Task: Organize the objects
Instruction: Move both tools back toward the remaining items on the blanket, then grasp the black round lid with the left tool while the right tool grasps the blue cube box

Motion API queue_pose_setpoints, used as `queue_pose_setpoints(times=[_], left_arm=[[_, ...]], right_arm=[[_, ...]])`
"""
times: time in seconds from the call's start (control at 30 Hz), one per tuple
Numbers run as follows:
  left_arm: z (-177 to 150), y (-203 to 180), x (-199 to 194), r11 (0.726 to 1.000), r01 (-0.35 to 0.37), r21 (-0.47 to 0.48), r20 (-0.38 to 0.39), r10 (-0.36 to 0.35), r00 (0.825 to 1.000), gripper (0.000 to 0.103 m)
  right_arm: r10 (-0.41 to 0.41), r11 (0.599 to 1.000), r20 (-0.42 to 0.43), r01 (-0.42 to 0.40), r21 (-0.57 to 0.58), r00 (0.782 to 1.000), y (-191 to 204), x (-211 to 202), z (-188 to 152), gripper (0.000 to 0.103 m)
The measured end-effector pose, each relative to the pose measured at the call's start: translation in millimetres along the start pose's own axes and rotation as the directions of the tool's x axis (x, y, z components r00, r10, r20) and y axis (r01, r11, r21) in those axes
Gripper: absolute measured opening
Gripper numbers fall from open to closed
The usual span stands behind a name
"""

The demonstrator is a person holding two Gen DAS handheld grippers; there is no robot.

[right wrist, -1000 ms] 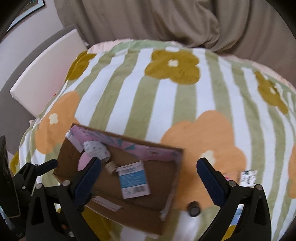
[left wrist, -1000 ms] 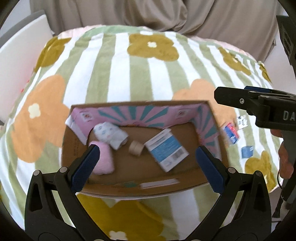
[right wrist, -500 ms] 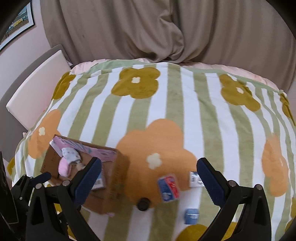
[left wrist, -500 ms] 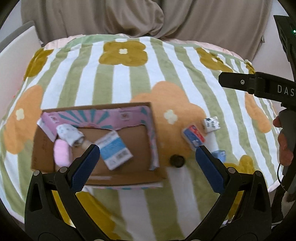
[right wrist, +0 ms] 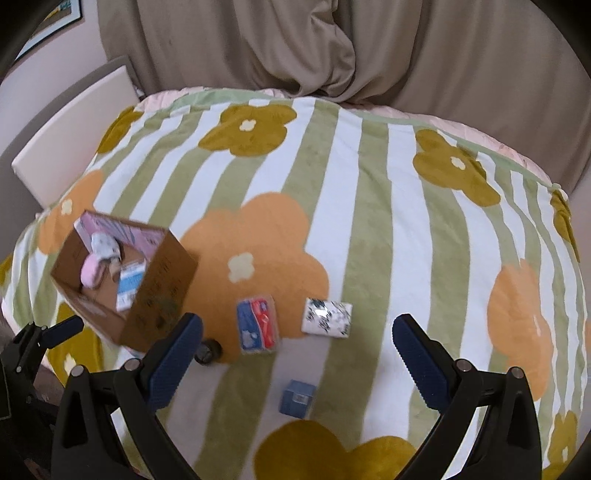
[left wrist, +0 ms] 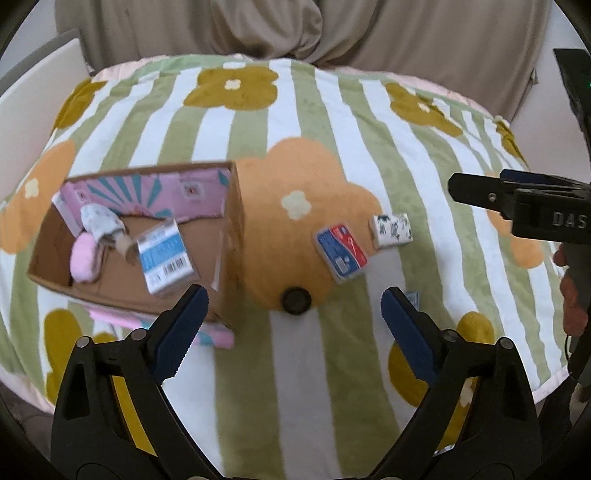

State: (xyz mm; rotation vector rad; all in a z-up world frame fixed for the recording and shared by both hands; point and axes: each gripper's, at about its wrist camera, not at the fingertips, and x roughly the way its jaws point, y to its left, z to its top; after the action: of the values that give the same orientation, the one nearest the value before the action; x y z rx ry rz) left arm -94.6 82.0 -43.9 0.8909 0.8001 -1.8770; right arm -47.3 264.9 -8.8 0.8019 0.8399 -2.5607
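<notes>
Lighting's soft and even, kinda daylight-ish, no harsh glare and barely any shadows on the striped blanket [left wrist: 332, 110]. Both views have heavy fisheye bending, with dark rounded corners. Motion blur smears the cardboard box [right wrist: 162, 288] and the small packs near it; the curtain [right wrist: 332, 48] behind looks a bit dim.

- Setting: home bedroom.
- Evidence: bed with flower-patterned striped blanket [right wrist: 369, 206]; beige curtain [right wrist: 332, 48] at 12 o'clock; framed picture [right wrist: 51, 26] at 10 o'clock.
</notes>
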Motion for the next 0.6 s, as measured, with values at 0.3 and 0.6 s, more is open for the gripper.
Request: queue_pose_setpoints(times=[0.3,0.6], left_arm=[[-14.8,-19.7,27.5,0.994,-0.058,-0.090,-0.018,0.057,0.998,0.094],[-39.2,-12.5,93.2,0.954,-0.076,-0.291,-0.098,0.050,0.994,0.079]], right_arm=[[0.050,0.995,-0.023,-0.052,-0.080,0.998,-13.8,15.7,-27.8,0.102],[0.117,0.980,-0.070,-0.127,-0.151,0.991,-16.9,45.6,-67.9,0.099]])
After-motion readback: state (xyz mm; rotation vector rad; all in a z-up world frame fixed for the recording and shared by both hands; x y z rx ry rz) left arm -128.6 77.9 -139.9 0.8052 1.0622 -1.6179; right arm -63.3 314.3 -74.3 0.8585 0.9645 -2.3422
